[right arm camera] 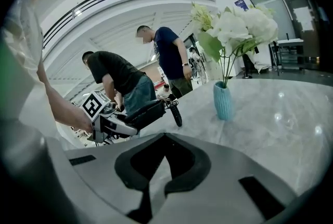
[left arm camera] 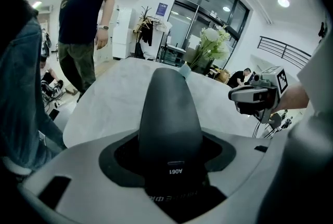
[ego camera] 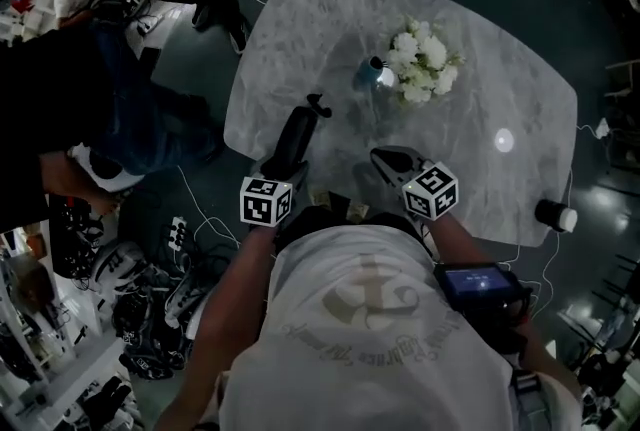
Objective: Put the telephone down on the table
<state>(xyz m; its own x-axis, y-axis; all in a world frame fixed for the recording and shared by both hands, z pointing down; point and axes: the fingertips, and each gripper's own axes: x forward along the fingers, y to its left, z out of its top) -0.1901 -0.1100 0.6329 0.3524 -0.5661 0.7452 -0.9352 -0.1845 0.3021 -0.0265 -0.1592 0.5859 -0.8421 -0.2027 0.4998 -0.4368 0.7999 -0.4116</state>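
Telephone [ego camera: 298, 131] pinched in left tongs [ego camera: 283, 167], tilted down over tabletop [ego camera: 500, 69] at 7 o'clock, ready to lay down; right tongs [ego camera: 382, 157] pressed together, empty.

table [ego camera: 330, 9]: marbled stone look, polished | telephone [left arm camera: 169, 114]: matt black plastic | vase [right arm camera: 223, 99]: smooth, satin

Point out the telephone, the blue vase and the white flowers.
telephone [left arm camera: 169, 108]: left gripper view, middle of the black handset.
blue vase [right arm camera: 223, 101]: right gripper view, middle of its body.
white flowers [ego camera: 425, 59]: head view, centre of the bunch.
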